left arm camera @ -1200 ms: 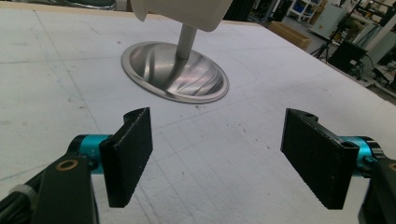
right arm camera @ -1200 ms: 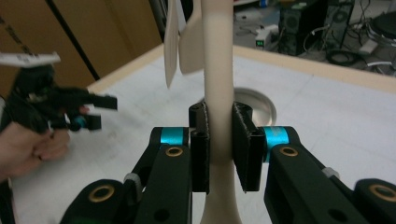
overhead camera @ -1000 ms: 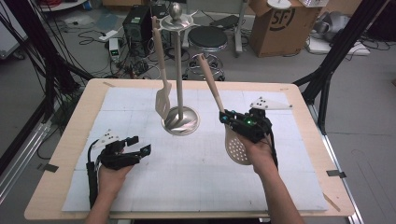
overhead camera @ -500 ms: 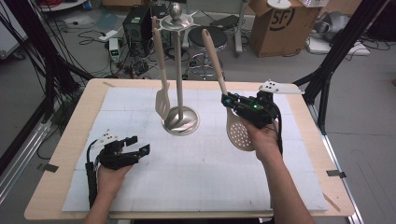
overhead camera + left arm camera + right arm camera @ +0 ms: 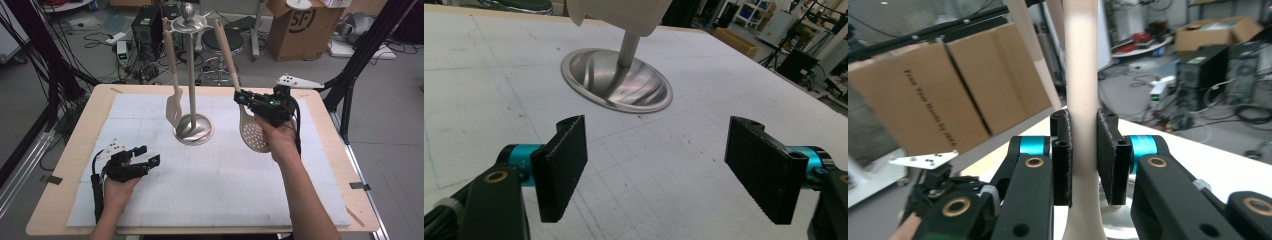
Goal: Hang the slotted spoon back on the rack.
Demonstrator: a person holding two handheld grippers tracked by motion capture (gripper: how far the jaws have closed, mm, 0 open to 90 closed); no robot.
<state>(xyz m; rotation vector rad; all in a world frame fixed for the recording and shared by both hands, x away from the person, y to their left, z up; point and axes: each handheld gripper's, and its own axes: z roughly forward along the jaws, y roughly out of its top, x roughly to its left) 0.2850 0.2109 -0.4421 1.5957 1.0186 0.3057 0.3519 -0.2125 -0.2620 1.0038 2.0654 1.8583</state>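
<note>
I read the right gripper (image 5: 243,99) as clamped on the slotted spoon (image 5: 254,134): in the right gripper view its 2 pads press flat against both sides of the cream handle (image 5: 1083,100), which runs straight up between them. In the high view the right forearm comes in from the bottom edge and angles up toward the far right of the table (image 5: 330,150), the wrist raised clear of the white mat (image 5: 215,195), the gripper pointing left toward the stand (image 5: 192,90). The spoon hangs almost upright, its perforated bowl below the fingers and just in front of the hand, its handle top above them and near the stand's top disc; I cannot tell whether the 2 touch. The left gripper (image 5: 148,156) lies low over the mat at the near left, the hand wrapped around its body, forearm straight in from the bottom edge. Its 2 pads (image 5: 561,167) stand wide apart with nothing between them. Ahead of those fingers sits the stand's round steel base (image 5: 616,80), well apart, and above it hangs the slotted turner (image 5: 174,107) from the stand.
</note>
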